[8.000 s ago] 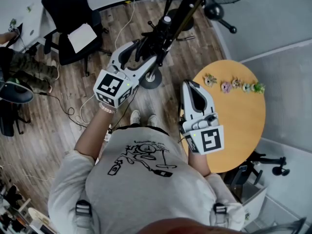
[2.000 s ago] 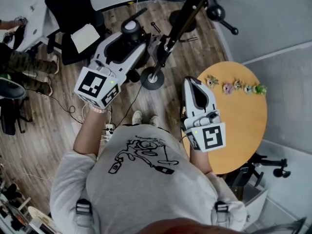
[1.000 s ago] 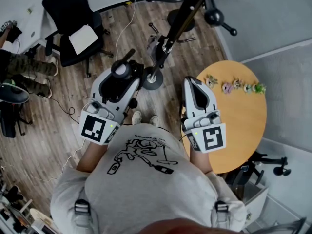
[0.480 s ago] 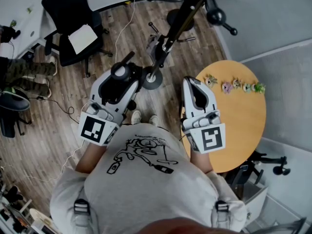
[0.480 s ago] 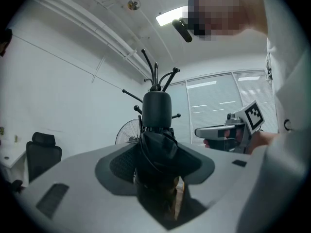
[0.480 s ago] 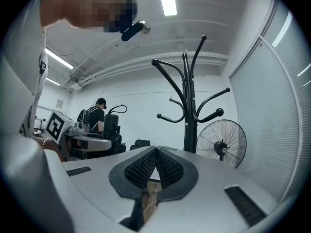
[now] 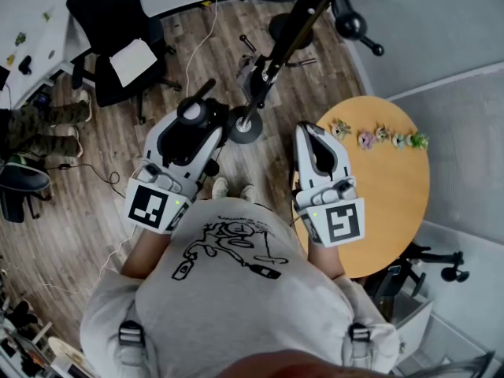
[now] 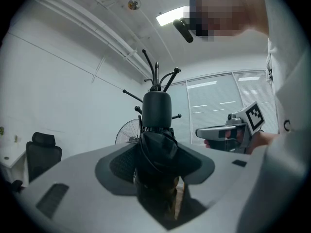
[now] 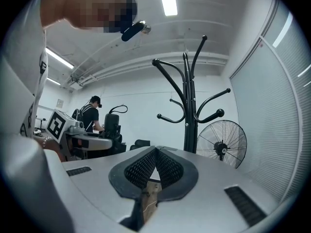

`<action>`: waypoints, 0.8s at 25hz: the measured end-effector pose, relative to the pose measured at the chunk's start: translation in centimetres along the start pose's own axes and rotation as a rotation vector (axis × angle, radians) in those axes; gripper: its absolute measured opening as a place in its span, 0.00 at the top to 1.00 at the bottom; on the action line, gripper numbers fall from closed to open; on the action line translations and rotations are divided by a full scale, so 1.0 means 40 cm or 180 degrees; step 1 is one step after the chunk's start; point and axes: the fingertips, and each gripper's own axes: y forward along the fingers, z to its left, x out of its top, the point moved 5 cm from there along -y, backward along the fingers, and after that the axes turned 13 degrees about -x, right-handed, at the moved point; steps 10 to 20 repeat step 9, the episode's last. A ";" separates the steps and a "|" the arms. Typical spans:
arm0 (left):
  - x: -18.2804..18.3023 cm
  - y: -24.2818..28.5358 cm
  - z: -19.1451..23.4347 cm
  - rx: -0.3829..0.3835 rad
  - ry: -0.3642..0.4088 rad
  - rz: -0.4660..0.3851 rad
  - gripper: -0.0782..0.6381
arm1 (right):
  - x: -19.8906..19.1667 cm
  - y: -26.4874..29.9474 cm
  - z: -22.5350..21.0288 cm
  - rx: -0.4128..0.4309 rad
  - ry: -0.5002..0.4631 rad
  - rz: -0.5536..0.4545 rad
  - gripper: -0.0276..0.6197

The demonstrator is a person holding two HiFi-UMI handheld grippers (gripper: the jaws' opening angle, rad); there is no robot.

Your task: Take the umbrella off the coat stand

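Bright ceiling strip lights; claw views fisheye-warped with dark corners.

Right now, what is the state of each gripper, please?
Left gripper: closed on the folded black umbrella.
Right gripper: closed, holding nothing.

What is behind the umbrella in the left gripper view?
Only the hooks of the coat stand show, above the umbrella; a fan peeks out at its left. The stand's pole is covered by the umbrella.
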 end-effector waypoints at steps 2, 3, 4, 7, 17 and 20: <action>0.000 0.000 0.000 -0.0001 -0.0012 0.0002 0.58 | 0.000 0.000 0.000 0.0000 0.0002 -0.0004 0.94; 0.000 -0.001 0.000 -0.0002 -0.0011 0.0003 0.58 | 0.000 0.000 0.001 0.0001 0.0003 -0.0007 0.94; 0.001 -0.001 0.001 -0.0003 -0.0009 0.0005 0.58 | 0.000 0.000 0.001 0.0001 0.0004 -0.0009 0.94; 0.001 -0.003 0.001 -0.0009 -0.0008 0.0006 0.58 | -0.001 -0.001 0.004 -0.0001 -0.0004 -0.0010 0.94; 0.001 -0.005 0.001 -0.0011 -0.0008 0.0008 0.58 | -0.001 -0.002 0.005 -0.0003 -0.0008 -0.0010 0.94; 0.001 -0.005 0.001 -0.0011 -0.0008 0.0008 0.58 | -0.001 -0.002 0.005 -0.0003 -0.0008 -0.0010 0.94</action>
